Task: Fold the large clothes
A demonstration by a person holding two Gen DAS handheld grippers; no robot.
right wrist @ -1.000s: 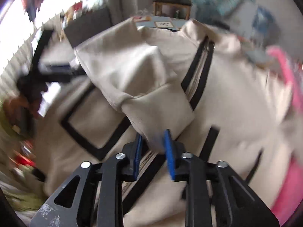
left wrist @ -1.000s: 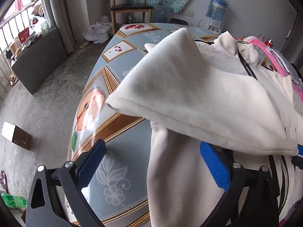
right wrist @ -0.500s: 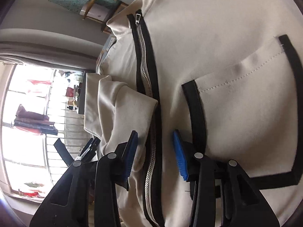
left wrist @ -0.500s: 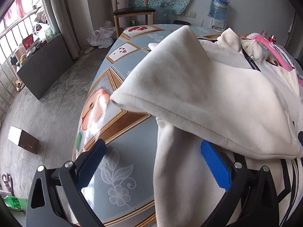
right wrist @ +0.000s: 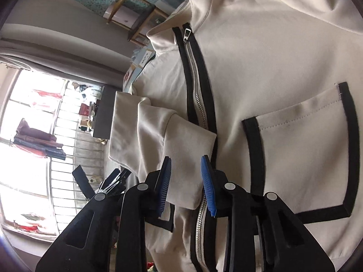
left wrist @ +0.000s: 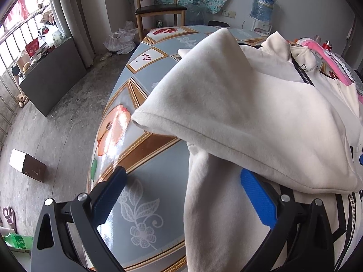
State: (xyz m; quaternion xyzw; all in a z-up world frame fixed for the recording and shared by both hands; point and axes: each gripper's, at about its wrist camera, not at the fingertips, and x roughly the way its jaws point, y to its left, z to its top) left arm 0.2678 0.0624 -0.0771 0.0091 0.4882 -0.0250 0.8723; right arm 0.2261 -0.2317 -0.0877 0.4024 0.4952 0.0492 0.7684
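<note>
A cream zip jacket point(right wrist: 261, 72) with black trim and a chest pocket point(right wrist: 304, 149) lies on the patterned table point(left wrist: 149, 167). One sleeve point(left wrist: 238, 113) is folded across the body, its cuff point(right wrist: 181, 149) lying beside the zipper point(right wrist: 199, 104). My left gripper point(left wrist: 183, 195) is open low over the jacket's left edge, holding nothing. My right gripper point(right wrist: 186, 181) is open, its blue pads point(right wrist: 207, 190) just above the cuff and zipper, holding nothing.
A pink garment point(left wrist: 317, 56) lies at the table's far right. A wooden chair point(left wrist: 158, 6) and a water bottle point(left wrist: 263, 4) stand behind the table. A grey cabinet point(left wrist: 52, 77) and a small box point(left wrist: 27, 165) are on the floor at left.
My right gripper has let go of the sleeve cuff, opened, and rolled sideways over the zipper. The left gripper stayed open and shifted slightly.
</note>
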